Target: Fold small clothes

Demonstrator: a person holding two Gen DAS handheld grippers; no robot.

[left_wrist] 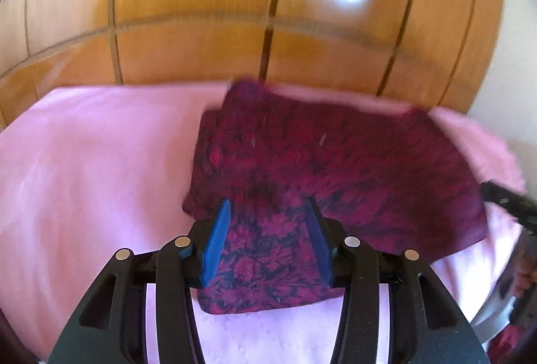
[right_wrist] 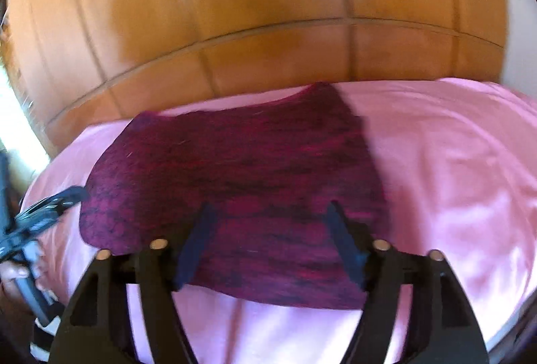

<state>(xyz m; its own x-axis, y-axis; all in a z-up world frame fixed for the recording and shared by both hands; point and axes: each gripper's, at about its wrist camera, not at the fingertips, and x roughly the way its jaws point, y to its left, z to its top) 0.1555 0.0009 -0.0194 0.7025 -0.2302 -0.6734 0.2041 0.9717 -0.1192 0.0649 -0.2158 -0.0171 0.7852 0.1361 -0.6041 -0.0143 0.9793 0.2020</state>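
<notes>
Jaws of the left gripper (left_wrist: pixel 268 243) stand apart, with the garment (left_wrist: pixel 335 169) seen between the blue pads but not pinched; nothing is held. Right gripper (right_wrist: pixel 272 245) is likewise released, its jaws wider, the cloth lying slack below them.

Garment, a dark red and black patterned piece, lies flat on the pink bed sheet (left_wrist: pixel 84 179). It appears already folded at least once: in the left wrist view a second layer shows along its left side, and its outline is roughly rectangular. Both views are blurred, so finer seams cannot be read.

Step in hand, as judged: a fold has been laid and let go, and both grippers sit over the near hem between grasps. Next move calls for a fresh pinch on one edge or a pair of corners, taken through all layers, and carried across so the edges meet squarely.

Edges: near hem lies just under both grippers; far edge sits close to the back of the bed, near the wooden panelling (left_wrist: pixel 201 28). Right edge has little sheet beyond it on the left wrist view, where the other gripper intrudes.

Room: broad bare sheet lies to the garment's left in the left wrist view and to its right in the right wrist view. Far side offers least clearance.
</notes>
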